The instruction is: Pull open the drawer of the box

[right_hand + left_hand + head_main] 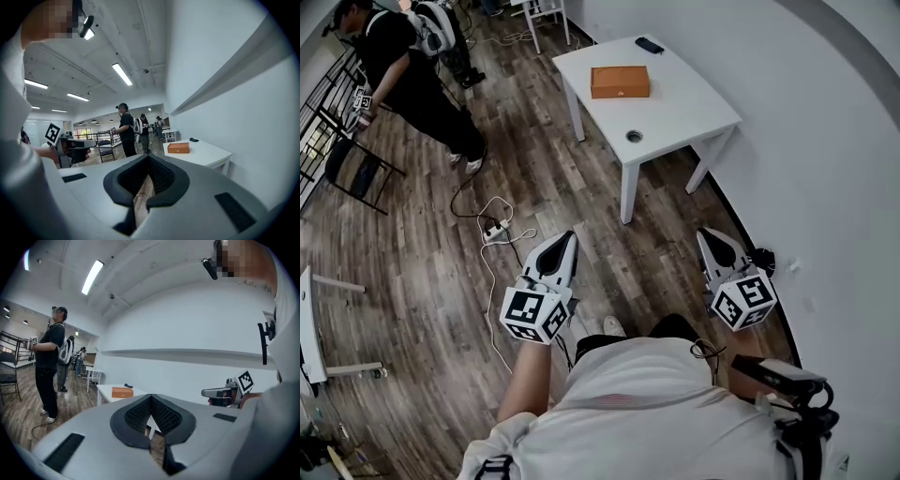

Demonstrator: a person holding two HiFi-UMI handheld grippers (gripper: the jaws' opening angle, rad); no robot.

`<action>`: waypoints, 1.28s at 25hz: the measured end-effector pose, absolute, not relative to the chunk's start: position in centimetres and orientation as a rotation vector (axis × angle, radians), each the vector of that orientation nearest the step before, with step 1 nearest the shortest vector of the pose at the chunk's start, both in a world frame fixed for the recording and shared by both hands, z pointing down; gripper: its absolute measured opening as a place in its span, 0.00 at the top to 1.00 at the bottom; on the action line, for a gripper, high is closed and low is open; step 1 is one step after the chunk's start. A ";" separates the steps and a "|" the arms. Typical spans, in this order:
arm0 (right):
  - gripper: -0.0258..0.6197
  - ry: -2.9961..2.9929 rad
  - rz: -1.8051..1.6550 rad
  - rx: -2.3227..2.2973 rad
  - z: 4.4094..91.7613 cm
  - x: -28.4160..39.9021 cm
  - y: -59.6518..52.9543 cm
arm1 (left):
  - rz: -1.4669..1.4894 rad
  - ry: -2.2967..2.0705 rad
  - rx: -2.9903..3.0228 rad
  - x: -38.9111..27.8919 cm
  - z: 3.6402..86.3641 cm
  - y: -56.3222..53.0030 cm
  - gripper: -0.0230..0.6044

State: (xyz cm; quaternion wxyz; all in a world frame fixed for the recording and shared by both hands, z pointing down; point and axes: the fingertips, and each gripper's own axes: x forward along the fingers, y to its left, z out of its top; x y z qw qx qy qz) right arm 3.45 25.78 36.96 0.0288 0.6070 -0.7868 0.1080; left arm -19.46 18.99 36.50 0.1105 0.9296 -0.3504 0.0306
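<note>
From the head view, the left gripper (568, 237) and the right gripper (704, 232) are both held out over a wooden floor (422, 253), level with each other and well apart, with nothing in either. The box (620, 82), flat and orange-brown, lies on a white table (675, 103) against the wall (825, 141), well ahead of both grippers. A small black object (650, 45) lies near the table's far edge and a round hole (634, 136) sits near its front edge. The box's drawer is too small to make out. A white power strip (495, 231) with a trailing cable lies on the floor ahead of the left gripper. A person in black (408, 70) stands at the upper left. In the left gripper view, the jaws are pressed together at the tips and clamp nothing. The box shows small on the table far beyond them, and the right gripper, with its marker cube, shows at the right. In the right gripper view, the jaws meet at the tips, with only a thin slit lower down showing the floor, and hold nothing. The box is on the table off to the right, and the left gripper is at the left.
</note>
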 end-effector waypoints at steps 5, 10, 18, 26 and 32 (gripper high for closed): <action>0.96 -2.433 0.346 1.895 37.2 4.0 23.2 | 0.121 -1.004 2.731 -18.7 37.4 17.0 0.95; 0.96 -2.481 0.369 1.855 38.2 4.8 19.4 | 0.157 -1.034 2.719 -17.7 37.9 14.2 0.95; 0.96 -2.555 0.369 1.803 38.6 9.6 11.4 | 0.170 -1.138 2.698 -13.2 37.8 7.6 0.95; 0.96 -2.614 0.383 1.737 38.6 17.1 3.0 | 0.183 -1.207 2.669 -5.9 37.2 0.8 0.95; 0.96 -2.656 0.418 1.640 39.4 21.4 -1.5 | 0.182 -1.292 2.623 -2.2 37.2 -2.9 0.95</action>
